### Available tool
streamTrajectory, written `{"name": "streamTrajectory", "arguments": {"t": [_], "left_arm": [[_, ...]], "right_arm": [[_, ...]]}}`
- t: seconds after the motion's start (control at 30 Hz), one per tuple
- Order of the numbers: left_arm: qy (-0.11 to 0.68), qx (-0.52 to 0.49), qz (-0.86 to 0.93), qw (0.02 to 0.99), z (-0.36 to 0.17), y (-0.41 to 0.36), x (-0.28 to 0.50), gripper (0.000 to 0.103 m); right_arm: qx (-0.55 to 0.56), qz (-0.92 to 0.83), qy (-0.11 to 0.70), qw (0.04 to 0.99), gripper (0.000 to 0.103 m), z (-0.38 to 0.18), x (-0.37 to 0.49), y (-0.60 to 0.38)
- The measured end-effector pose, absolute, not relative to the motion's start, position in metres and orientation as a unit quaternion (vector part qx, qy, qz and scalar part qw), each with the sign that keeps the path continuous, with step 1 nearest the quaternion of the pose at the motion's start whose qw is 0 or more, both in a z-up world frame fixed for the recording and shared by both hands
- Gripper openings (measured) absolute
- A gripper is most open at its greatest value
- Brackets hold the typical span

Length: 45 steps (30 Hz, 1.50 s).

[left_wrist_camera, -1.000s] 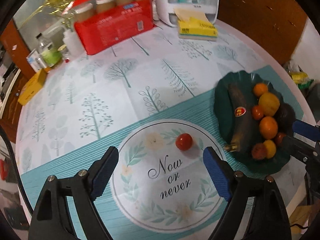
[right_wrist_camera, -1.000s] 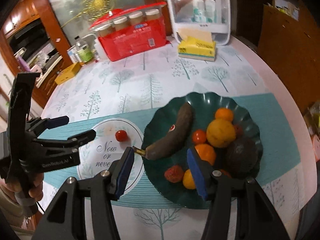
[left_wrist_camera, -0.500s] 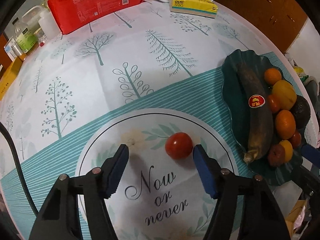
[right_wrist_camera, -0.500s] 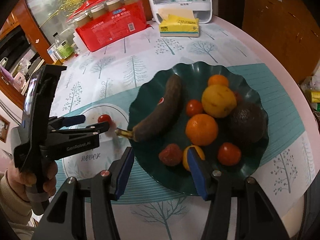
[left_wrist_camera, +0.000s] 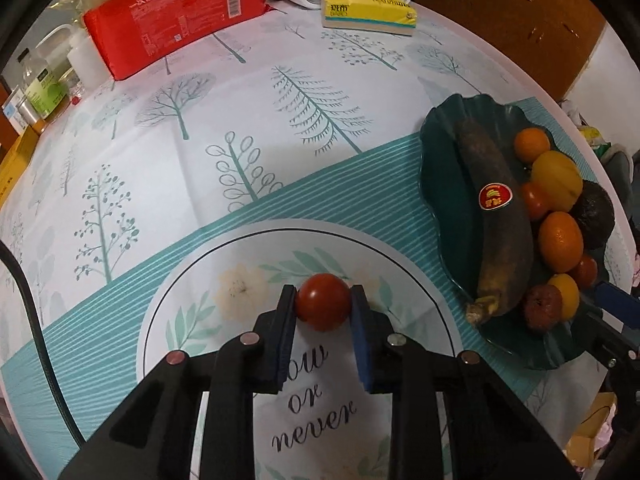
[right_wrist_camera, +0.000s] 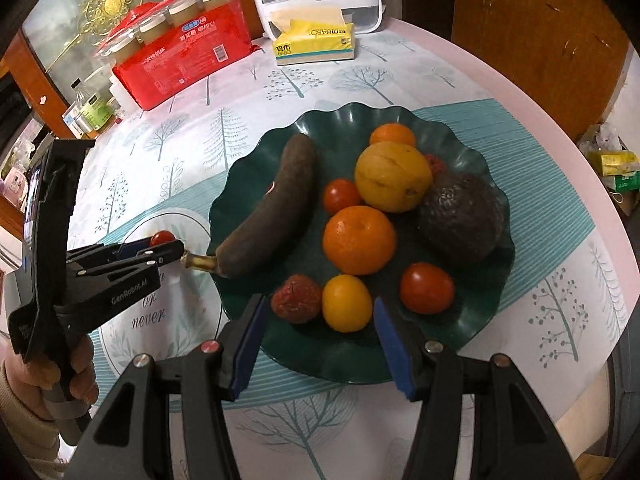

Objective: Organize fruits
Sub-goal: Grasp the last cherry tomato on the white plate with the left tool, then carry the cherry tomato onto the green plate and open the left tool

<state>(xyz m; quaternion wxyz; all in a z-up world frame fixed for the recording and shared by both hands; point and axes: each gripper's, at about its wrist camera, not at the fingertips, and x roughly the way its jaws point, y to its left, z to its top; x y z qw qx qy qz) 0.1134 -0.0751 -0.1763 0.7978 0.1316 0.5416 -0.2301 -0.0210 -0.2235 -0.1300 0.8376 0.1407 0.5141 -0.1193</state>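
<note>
On the glossy tree-print tablecloth (left_wrist_camera: 192, 184), our left gripper (left_wrist_camera: 323, 307) clamps a smooth round tomato (left_wrist_camera: 323, 306); our right gripper (right_wrist_camera: 316, 320) gapes over the scalloped green plate (right_wrist_camera: 472, 344).

From the right wrist view, the cherry tomato (right_wrist_camera: 162, 237) shows only its top above the left gripper (right_wrist_camera: 170, 249). From the left wrist view, the plate (left_wrist_camera: 444, 184)'s far rim hides behind the piled fruit, and the red pack (left_wrist_camera: 176, 12) at the table's back edge is cut by the frame. The bottle (right_wrist_camera: 94, 110)'s label is too small to read.
</note>
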Motion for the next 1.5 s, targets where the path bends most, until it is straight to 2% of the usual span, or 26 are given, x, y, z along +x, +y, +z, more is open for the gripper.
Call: {"name": "streamTrajectory", "arguments": {"t": [0.37,0.77,1.27,1.5], "left_arm": [[0.522,0.13,-0.226,0.812,-0.13,-0.07,0.076,0.024],[0.528,0.137,-0.26,0.797,-0.107,-0.135,0.015,0.024],[0.489,0.08,-0.217,0.841,-0.031,-0.202,0.041,0.024],[0.482,0.068,-0.166,0.857,-0.022,-0.217,0.055,0.025]], "right_arm": [[0.127,-0.101,0.512,0.844,0.055,-0.124,-0.034,-0.226],[0.111,-0.085,0.507,0.85,0.056,-0.108,-0.06,-0.261],[0.056,-0.048,0.454,0.888,0.056,-0.032,-0.033,-0.337],[0.042,-0.013,0.431,0.901,0.056,-0.004,-0.004,-0.356]]}}
